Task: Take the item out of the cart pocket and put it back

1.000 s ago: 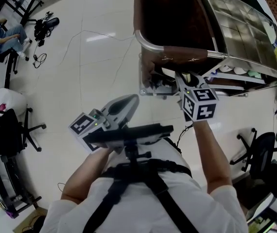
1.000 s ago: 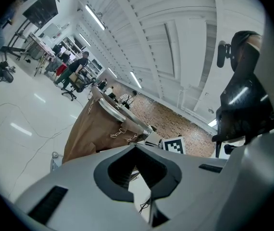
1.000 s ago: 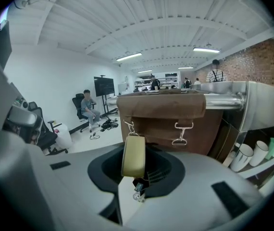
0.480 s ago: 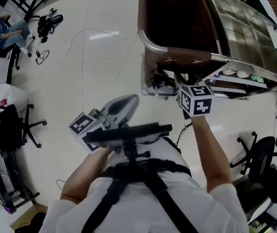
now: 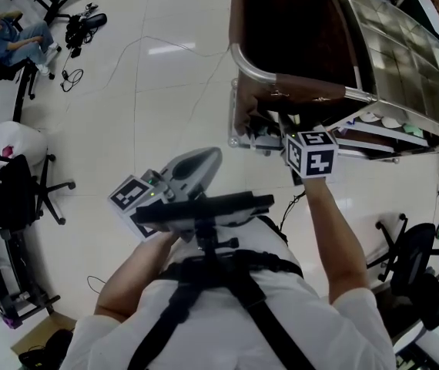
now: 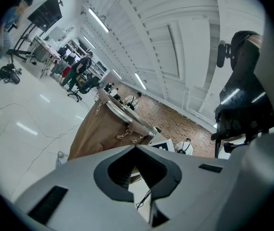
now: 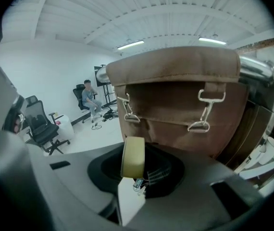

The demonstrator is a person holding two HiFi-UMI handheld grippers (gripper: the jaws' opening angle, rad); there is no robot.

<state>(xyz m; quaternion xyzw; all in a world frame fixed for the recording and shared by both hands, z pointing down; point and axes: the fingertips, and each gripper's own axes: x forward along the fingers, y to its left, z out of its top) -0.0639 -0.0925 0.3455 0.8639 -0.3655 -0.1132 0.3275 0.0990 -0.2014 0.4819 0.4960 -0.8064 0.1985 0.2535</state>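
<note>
since the right tool (image 7: 137, 150) is clamped half-closed on the tape roll (image 7: 133, 158), just short of the brown cart bag (image 7: 175, 109), i'd lower it squarely into the pocket before releasing; the left tool (image 6: 136, 147) is closed, empty.

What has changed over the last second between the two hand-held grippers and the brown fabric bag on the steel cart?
The right gripper has sunk a little and drawn nearer the brown fabric bag; its marker cube looks smaller in the head view. Nothing was taken hold of or let go. Unchanged: its jaws still clamp the cream roll of tape, and the left gripper stays empty in front of the person.
</note>
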